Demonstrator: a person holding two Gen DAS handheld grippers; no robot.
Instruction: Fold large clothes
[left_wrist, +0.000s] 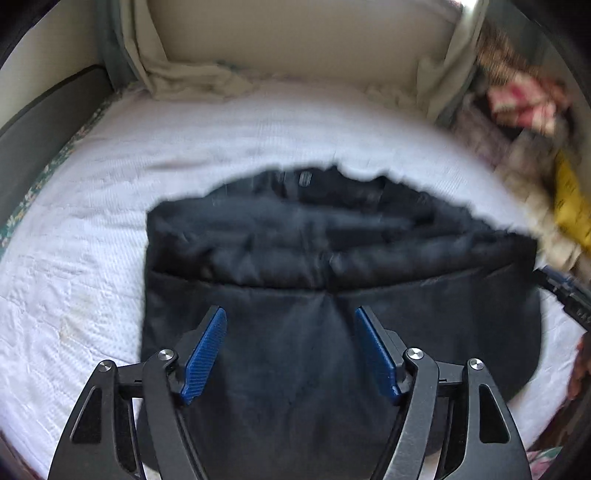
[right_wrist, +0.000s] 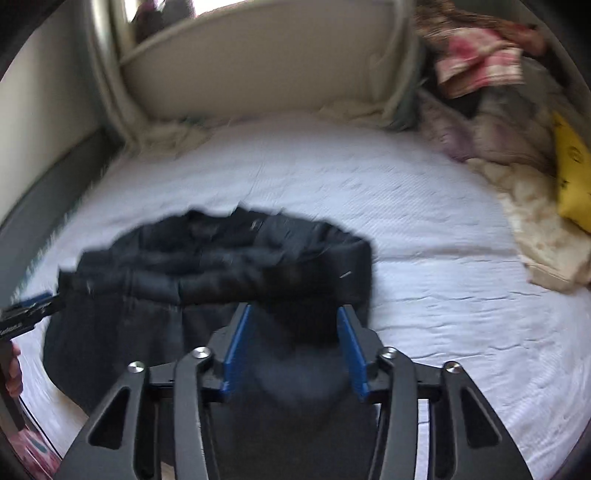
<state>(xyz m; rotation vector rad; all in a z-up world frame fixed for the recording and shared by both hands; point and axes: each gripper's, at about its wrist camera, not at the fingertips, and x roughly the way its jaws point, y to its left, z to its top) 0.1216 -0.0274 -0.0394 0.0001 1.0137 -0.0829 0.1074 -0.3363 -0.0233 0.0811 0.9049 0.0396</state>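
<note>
A large black garment (left_wrist: 332, 258) lies partly folded on the white bed (left_wrist: 92, 221). Its upper part is doubled over into a thick band across the middle. My left gripper (left_wrist: 290, 314) is open above the garment's near part, with nothing between its blue pads (left_wrist: 205, 354). In the right wrist view the same garment (right_wrist: 207, 258) lies left of centre. My right gripper (right_wrist: 293, 314) is open over its right end, empty. The other gripper (right_wrist: 26, 310) shows at the left edge, and the right one at the far right of the left wrist view (left_wrist: 565, 291).
A cream headboard (right_wrist: 258, 74) and crumpled pale bedding (right_wrist: 177, 133) are at the far end. A pile of clothes (right_wrist: 480, 74) and a yellow item (right_wrist: 572, 173) lie along the bed's right side. A grey wall ledge (left_wrist: 37, 122) runs along the left.
</note>
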